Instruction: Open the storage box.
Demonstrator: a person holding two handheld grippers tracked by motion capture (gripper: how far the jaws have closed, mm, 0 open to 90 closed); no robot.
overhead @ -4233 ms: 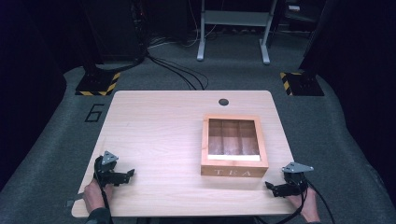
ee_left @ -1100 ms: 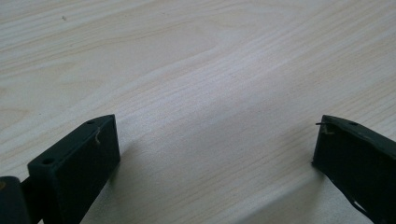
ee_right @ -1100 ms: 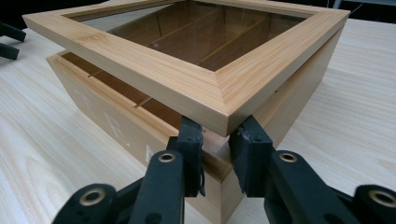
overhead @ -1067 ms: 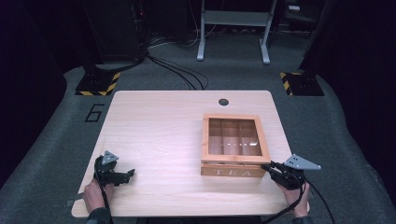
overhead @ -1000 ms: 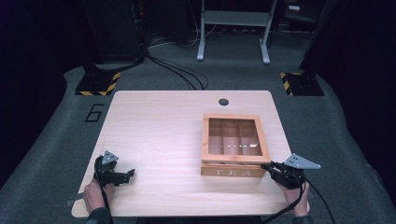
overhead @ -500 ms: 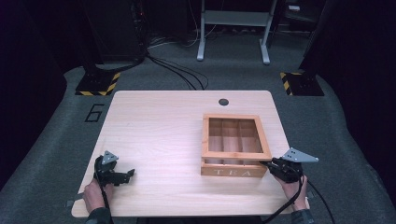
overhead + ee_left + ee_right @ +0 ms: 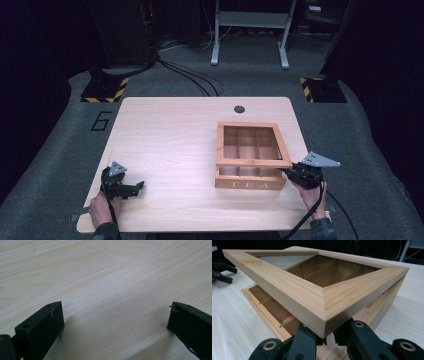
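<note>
A wooden tea box (image 7: 250,184) with "TEA" on its front stands on the right half of the table. Its glass-paned lid (image 7: 252,162) is tilted up at the near edge, hinged at the far side. My right gripper (image 7: 287,171) is shut on the lid's near right corner. In the right gripper view the lid corner (image 7: 324,310) sits pinched between the jaws of my right gripper (image 7: 328,337), and the box's divided compartments (image 7: 272,308) show beneath. My left gripper (image 7: 140,186) rests open at the table's front left. In the left gripper view my left gripper (image 7: 115,317) has bare tabletop (image 7: 112,277) between its jaws.
A round cable hole (image 7: 239,109) lies near the table's far edge. Beyond the table are floor cables (image 7: 190,75), two yellow-black striped bases (image 7: 105,90) and a metal stand (image 7: 250,30). The left half of the tabletop (image 7: 170,145) is bare wood.
The right gripper moved from the table's front right to the box, closed on the lid's corner and raised it slightly. The left gripper stayed put.
</note>
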